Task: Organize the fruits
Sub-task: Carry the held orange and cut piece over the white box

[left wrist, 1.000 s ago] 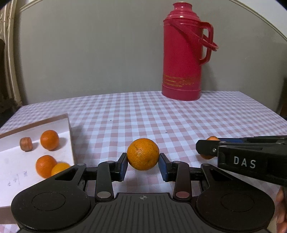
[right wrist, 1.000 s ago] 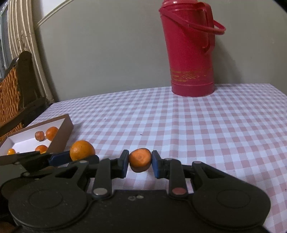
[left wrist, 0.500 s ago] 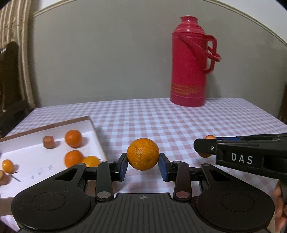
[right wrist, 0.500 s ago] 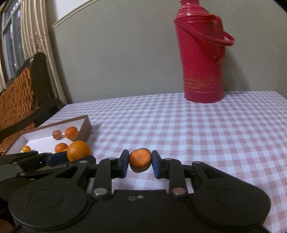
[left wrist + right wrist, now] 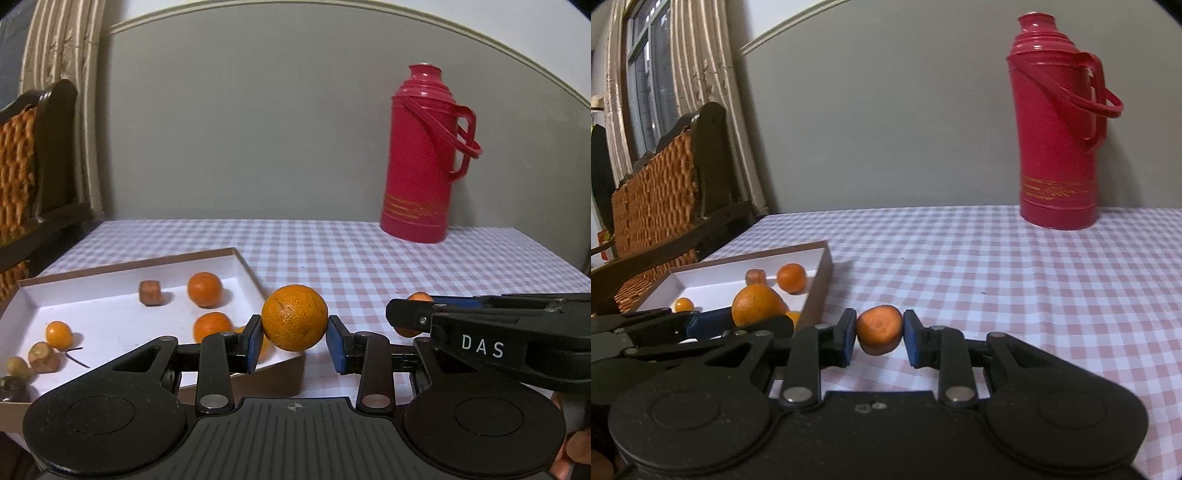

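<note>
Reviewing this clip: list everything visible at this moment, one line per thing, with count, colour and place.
Large round orange: one, orange, between the left gripper's pads.
Small squat fruit: one, darker orange, between the right gripper's pads.
Shallow cardboard box: one, brown outside, white inside, table's left side.
Fruits in the box: several orange ones, a few small brownish ones; exact count unclear.
Red plastic thermos flask: one, upright at the table's far side.
Checked tablecloth: one, pink and white, covers the table.
Wicker-backed wooden chair: one, left of the table.
Striped curtain: left background.
Left gripper: black, blue pads.
Right gripper: black, blue pads.
</note>
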Demonstrator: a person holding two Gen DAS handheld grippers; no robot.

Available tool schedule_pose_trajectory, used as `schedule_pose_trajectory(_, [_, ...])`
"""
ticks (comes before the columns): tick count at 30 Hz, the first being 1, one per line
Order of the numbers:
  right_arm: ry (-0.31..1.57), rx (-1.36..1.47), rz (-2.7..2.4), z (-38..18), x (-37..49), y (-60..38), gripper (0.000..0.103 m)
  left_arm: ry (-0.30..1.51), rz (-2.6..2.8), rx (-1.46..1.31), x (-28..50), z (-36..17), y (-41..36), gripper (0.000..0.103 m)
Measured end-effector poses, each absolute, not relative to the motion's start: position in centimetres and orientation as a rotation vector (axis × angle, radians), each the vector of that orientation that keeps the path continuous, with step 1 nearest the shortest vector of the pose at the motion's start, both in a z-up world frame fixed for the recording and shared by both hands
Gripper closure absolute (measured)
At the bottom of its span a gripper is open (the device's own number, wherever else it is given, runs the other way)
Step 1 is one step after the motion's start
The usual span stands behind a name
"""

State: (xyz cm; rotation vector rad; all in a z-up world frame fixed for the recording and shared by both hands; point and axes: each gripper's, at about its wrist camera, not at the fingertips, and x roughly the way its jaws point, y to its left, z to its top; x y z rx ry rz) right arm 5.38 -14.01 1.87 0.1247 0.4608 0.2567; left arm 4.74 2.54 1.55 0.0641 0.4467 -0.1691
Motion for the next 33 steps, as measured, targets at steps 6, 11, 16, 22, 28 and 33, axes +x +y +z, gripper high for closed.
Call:
schedule_pose_trajectory(6, [0.455, 0.117, 0.287, 1.9, 5.5, -12.7, 0.085, 0.441, -0.141, 0.047, 4.6, 1.8, 3.9, 0.066])
schedule_pose_trajectory(11, [0.448, 0.115, 0.308, 2.0, 5.6, -11.6, 0.085, 0.434, -0.114, 0.035, 4.4, 1.9, 4.9, 0.066])
schedule_pose_trajectory(16, [0.438, 0.114, 0.336, 2.1, 5.6, -10.6, 0.085, 0.428, -0.085, 0.016, 4.2, 2.0, 6.4, 0.066])
schedule_pose_trajectory(22, [0.423, 0.124, 0.371, 2.1, 5.8, -9.1, 0.085, 0.418, -0.041, -0.004, 4.0, 2.1, 8.4, 0.066])
schedule_pose_trajectory(28, [0.401, 0.123, 0.406, 2.1, 6.0, -7.5, 0.085, 0.402, 0.013, -0.016, 3.6, 2.1, 10.5, 0.066])
schedule_pose_trajectory(33, [0.382, 0.113, 0.426, 2.0, 6.2, -6.3, 0.084, 0.398, 0.059, -0.036, 3.6, 2.0, 12.3, 0.066])
